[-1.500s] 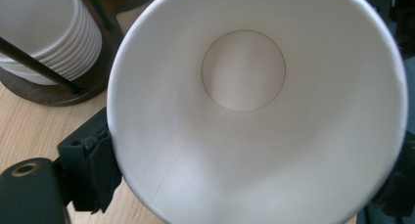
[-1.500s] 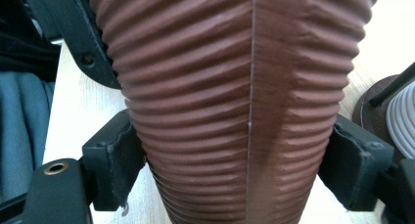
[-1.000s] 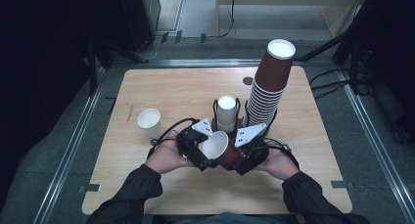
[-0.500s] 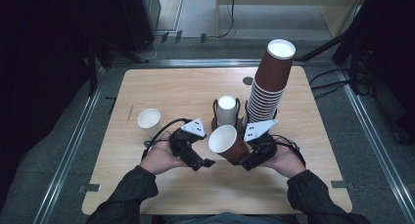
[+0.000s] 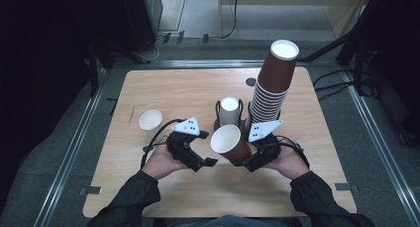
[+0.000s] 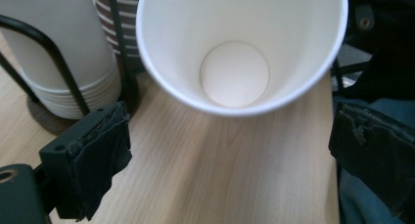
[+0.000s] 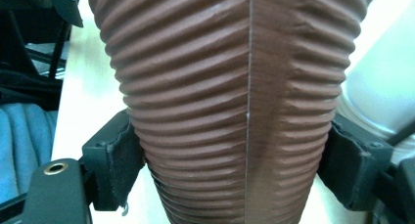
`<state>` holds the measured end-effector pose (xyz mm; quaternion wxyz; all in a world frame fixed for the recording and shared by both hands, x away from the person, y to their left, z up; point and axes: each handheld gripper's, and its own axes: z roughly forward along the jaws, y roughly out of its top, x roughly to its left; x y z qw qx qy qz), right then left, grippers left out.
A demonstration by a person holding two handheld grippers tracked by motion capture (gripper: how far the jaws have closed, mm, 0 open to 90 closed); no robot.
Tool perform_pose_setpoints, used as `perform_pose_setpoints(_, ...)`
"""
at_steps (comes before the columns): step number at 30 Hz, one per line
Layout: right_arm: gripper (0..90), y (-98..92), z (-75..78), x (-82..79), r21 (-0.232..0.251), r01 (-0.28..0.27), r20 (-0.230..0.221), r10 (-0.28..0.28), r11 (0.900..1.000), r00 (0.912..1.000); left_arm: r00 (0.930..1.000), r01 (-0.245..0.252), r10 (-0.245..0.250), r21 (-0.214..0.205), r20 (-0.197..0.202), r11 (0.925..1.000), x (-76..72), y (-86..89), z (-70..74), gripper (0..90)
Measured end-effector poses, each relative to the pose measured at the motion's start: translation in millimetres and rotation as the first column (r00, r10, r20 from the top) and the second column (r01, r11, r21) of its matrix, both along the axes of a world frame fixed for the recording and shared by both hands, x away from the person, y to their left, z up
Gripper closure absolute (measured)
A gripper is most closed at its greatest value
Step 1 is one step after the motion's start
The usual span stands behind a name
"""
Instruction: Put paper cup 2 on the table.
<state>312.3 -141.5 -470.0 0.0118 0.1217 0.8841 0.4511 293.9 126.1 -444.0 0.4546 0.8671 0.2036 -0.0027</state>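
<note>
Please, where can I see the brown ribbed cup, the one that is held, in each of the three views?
High view: brown ribbed cup at centre, tilted, held by right tool.
Left gripper view: top centre, white inside facing the camera.
Right gripper view: clamped between both jaws.
Shared landmark: white cup stack.

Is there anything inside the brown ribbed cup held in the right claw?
Nothing: the left gripper view looks straight into the brown ribbed cup, showing bare white walls and a bare round bottom. The right claw is clamped on its ribbed outside, which hides the interior in that view.
</note>
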Motion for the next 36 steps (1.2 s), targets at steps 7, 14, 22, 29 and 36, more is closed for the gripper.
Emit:
perform_pose_setpoints(7, 19.1, 13.3, -5.2, -4.4, 0.015, -0.034, -0.019, 0.034, 0.9993, 0.9992, 0.9998, 0.018, -0.018, -0.014, -0.012, 0.9997, -0.5, -7.7, -3.4, 1.0)
perform_pose_setpoints(14, 19.1, 28.8, -11.7, -9.5, 0.010, -0.066, -0.036, 0.067, 0.9977, 0.9971, 0.9998, 0.017, -0.018, -0.048, -0.011, 0.9987, -1.1, -12.4, -4.9, 1.0)
perform_pose_setpoints(22, 19.2, 34.8, -12.8, -10.9, 0.020, -0.073, -0.044, 0.074, 0.9971, 0.9963, 0.9998, 0.009, -0.008, -0.036, 0.017, 0.9993, -2.5, -16.3, -6.9, 3.3)
perform_pose_setpoints(29, 19.8, 32.2, -10.1, -10.7, 0.035, -0.070, -0.030, 0.071, 0.9969, 0.9970, 0.9993, -0.006, 0.008, -0.045, 0.037, 0.9990, -5.0, -16.1, -3.6, 8.9)
perform_pose_setpoints(36, 15.9, 32.1, -10.1, -10.5, 0.027, -0.063, -0.078, 0.065, 0.9976, 0.9948, 0.9996, 0.005, -0.006, -0.053, -0.026, 0.9986, -0.5, -13.0, -4.0, 12.0)
